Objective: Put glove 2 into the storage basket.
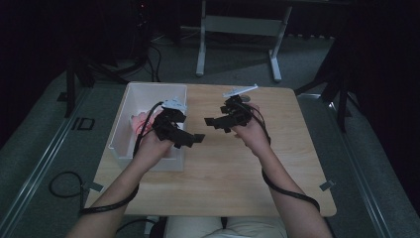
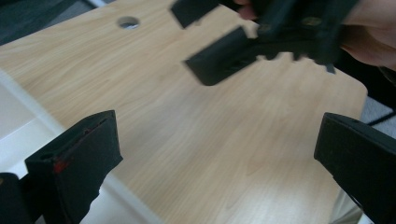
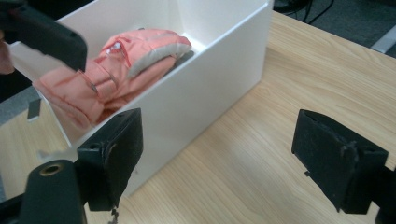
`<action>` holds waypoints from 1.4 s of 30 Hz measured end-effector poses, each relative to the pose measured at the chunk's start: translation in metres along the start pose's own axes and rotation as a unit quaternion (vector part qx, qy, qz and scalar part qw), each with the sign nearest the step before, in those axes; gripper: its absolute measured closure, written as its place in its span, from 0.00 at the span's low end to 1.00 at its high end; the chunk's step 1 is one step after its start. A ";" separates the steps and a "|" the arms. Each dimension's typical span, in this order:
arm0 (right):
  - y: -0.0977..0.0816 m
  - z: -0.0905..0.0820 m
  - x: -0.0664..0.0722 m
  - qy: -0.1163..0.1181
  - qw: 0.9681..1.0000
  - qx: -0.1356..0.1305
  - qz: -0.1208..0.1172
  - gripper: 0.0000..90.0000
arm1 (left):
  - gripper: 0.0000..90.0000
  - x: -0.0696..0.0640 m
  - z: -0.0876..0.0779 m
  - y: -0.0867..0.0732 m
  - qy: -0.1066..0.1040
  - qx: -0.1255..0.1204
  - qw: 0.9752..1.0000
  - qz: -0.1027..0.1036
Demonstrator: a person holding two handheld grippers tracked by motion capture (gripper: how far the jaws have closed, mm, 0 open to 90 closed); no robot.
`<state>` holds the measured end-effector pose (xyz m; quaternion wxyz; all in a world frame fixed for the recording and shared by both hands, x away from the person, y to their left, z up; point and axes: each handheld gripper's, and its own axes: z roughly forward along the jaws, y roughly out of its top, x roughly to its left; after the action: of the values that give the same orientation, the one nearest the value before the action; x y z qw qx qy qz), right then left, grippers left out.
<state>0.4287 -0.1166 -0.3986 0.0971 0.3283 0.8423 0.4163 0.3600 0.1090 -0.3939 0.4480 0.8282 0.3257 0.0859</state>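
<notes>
A white open bin [image 1: 121,119] stands on the left part of a wooden table [image 1: 223,173]. Inside it lies a salmon-pink padded garment [image 1: 140,121], clear in the right gripper view [image 3: 121,65] behind the bin's near wall [image 3: 205,88]. My left gripper [image 1: 192,139] hovers at the bin's right edge, jaws wide apart and empty [image 2: 219,163]. My right gripper [image 1: 213,122] faces it from the table's middle, open as well with nothing between its jaws [image 3: 224,158]. The two point at each other a short gap apart. In the left gripper view the right gripper [image 2: 243,46] hangs ahead.
A round hole [image 2: 128,22] is cut in the tabletop near its far edge. Behind the table stands a grey metal frame [image 1: 237,25] on the carpet. Cables trail from both forearms, and one loops on the floor at the left [image 1: 62,186].
</notes>
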 end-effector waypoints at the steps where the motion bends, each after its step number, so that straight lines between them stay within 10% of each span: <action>1: -0.002 -0.002 -0.001 -0.001 1.000 0.000 0.001 0.18 | 0.00 -0.011 0.006 0.001 -0.007 0.004 1.000 0.013; 14: -0.053 -0.016 -0.016 0.001 1.000 0.008 -0.006 0.18 | 0.00 -0.056 0.051 -0.005 -0.066 0.033 0.996 0.055; 42: -0.156 -0.017 -0.034 -0.001 1.000 0.026 -0.015 0.18 | 0.00 -0.079 0.124 -0.073 -0.088 0.072 0.990 0.080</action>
<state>0.3737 -0.2172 -0.5104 0.0958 0.3186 0.8576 0.3923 0.3186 0.0036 -0.5130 0.4057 0.8861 0.2229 0.0247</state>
